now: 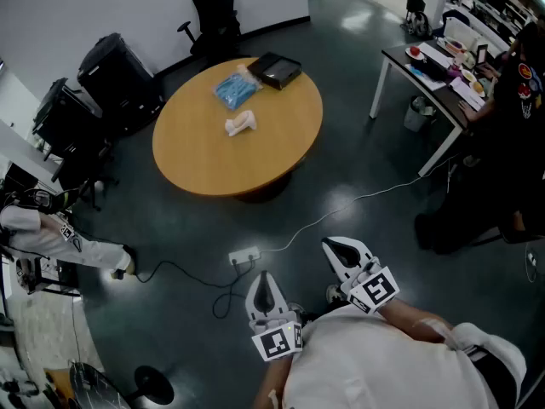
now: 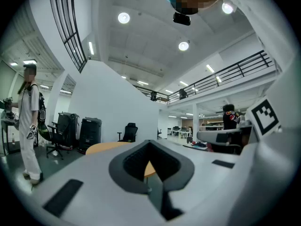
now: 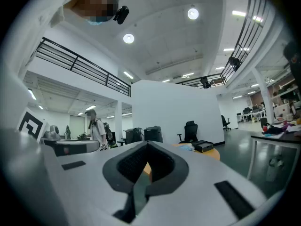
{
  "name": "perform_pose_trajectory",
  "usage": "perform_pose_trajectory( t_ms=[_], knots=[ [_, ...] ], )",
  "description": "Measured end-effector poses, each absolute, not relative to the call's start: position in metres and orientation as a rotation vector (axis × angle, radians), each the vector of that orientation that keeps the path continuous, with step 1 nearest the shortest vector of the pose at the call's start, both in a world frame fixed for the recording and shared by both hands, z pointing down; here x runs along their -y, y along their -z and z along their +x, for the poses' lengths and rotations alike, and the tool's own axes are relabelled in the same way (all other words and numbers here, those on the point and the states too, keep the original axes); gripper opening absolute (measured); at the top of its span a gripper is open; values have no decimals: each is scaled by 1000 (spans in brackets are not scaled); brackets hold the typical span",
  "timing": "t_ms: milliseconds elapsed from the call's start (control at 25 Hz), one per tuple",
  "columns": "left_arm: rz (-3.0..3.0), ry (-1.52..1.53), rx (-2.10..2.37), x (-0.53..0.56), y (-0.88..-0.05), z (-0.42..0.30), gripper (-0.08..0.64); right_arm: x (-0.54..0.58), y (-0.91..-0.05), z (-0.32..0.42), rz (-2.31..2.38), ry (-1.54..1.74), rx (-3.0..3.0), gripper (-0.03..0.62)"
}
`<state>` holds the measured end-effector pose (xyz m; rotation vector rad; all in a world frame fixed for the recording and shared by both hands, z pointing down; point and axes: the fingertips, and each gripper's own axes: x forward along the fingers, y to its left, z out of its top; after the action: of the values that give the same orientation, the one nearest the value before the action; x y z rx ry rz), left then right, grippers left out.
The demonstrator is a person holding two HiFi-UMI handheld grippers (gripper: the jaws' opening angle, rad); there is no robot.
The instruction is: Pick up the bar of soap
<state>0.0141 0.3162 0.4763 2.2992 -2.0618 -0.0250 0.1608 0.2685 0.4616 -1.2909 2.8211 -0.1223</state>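
Observation:
A pale bar of soap lies near the middle of the round wooden table, beside a blue packet and a flat black box. Both grippers are held low by the person's body, well short of the table and above the dark floor. My left gripper has its jaws together with nothing between them. My right gripper is likewise shut and empty. In the left gripper view the shut left gripper points toward the table edge. The right gripper points at the table and the black box.
A power strip and its cables lie on the floor between me and the table. Black cases and an office chair stand behind the table. A person in white is at the left. A cluttered white desk stands at the right.

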Motion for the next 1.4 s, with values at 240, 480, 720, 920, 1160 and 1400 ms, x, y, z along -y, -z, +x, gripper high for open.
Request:
perform_pose_trajectory(
  t_ms=[240,480,720,920,1160,1400],
  knots=[
    [2245,15,1996,-318,-491,18,5,-274,-458,160,-1248,144,-2831,6],
    [2250,22,2005,-320,-493,30,5,-277,-460,167,-1230,126,-2847,6],
    [2203,30,2044,-312,-495,36,5,-270,-457,184,-1193,159,-2820,6],
    [2104,37,2112,-309,-507,32,5,-255,-473,191,-1161,180,-2857,6],
    [2071,-1,2118,-272,-510,21,5,-212,-488,189,-1155,243,-2875,6],
    [2103,41,2076,-167,-522,-7,5,-127,-504,162,-1178,245,-2880,6]
  ],
)
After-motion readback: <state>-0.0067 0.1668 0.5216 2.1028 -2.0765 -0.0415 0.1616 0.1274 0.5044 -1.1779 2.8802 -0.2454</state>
